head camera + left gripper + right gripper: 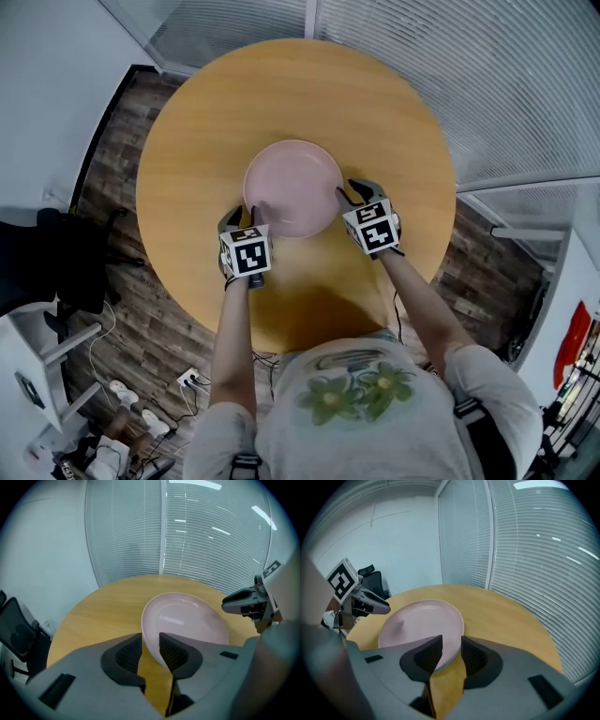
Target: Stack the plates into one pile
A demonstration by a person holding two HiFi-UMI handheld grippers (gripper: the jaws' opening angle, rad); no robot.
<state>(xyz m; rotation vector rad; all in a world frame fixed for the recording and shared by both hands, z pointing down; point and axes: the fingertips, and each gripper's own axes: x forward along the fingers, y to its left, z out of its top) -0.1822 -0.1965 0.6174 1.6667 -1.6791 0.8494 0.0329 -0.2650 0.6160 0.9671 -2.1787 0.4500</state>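
A pink plate (292, 187) sits near the middle of the round wooden table (375, 112). My left gripper (251, 212) is shut on its near-left rim, and my right gripper (345, 195) is shut on its right rim. In the left gripper view, the plate (187, 620) tilts up with its rim running between the jaws of the left gripper (150, 641); the right gripper (243, 603) shows across the plate. In the right gripper view, the plate (417, 620) has its edge between the pads of the right gripper (451, 646), and a thin pale blue edge shows beneath the rim. The left gripper (370, 605) shows opposite.
The table is bare wood around the plate. Beyond its far edge are window blinds (469, 56). A black chair (56, 253) stands on the dark wooden floor at the left, and power strips (192, 380) lie near my feet.
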